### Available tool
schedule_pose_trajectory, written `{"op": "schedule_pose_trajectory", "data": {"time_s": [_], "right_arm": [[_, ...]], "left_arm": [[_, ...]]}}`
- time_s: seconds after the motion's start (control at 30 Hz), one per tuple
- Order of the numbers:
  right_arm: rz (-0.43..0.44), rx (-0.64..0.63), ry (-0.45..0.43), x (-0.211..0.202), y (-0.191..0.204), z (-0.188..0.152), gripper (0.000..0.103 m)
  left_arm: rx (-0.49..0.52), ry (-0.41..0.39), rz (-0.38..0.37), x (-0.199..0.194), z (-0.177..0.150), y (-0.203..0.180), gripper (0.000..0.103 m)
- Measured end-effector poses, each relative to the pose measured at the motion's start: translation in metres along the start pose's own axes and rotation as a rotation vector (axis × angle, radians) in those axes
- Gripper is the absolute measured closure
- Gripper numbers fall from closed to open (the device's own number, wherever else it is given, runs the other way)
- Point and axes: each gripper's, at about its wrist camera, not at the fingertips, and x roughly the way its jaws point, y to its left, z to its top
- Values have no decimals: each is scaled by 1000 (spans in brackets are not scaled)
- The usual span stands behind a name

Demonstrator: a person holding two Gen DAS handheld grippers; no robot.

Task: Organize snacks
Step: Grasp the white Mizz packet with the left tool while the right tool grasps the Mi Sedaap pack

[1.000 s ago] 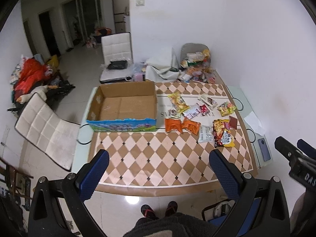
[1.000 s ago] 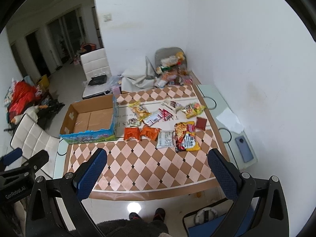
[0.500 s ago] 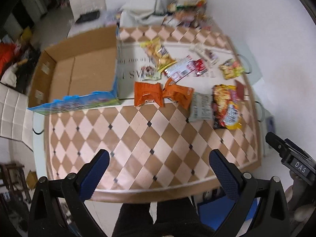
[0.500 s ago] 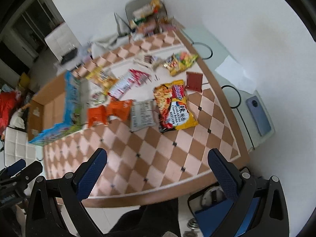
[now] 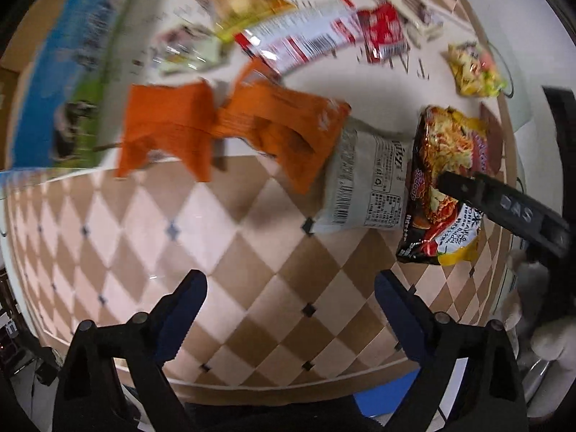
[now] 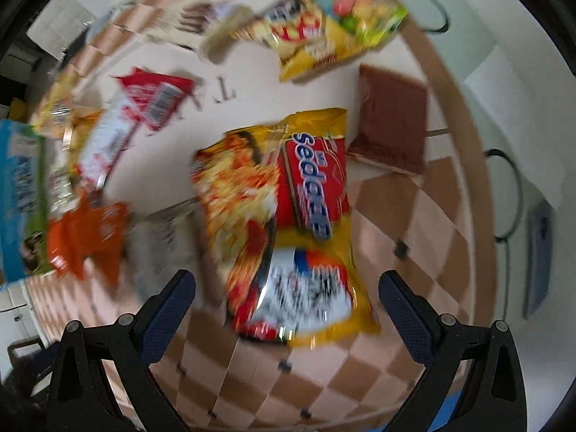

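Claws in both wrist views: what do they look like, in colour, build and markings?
Both match. The left claw has two dark blue textured pads on black angular plastic frames with round silver bolt heads. The right claw is built the same way. In the left view, the right claw's black body carries raised letters "DAS". No cables or sleeves are visible.

Bright, motion-blurred, fisheye-warped, dark corners.
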Motion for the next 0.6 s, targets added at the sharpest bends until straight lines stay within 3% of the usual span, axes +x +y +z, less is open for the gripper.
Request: {"op": "schedule_pose_trajectory", "data": {"time_s": [0.17,0.27,0.53,0.6], "right_arm": [[31,-14,75,30,-4,11,11],[0,-18,96,31,-21,7,15],[45,43,136,55,-68,-6,14],[51,63,147,57,-72,-4,11]], "left_arm": [[7,20,3,18,14,-13,8],[28,17,8,23,22,-23,8],[65,33,24,50,49,-49,8],[76,32,46,55,57,-54,21]]}}
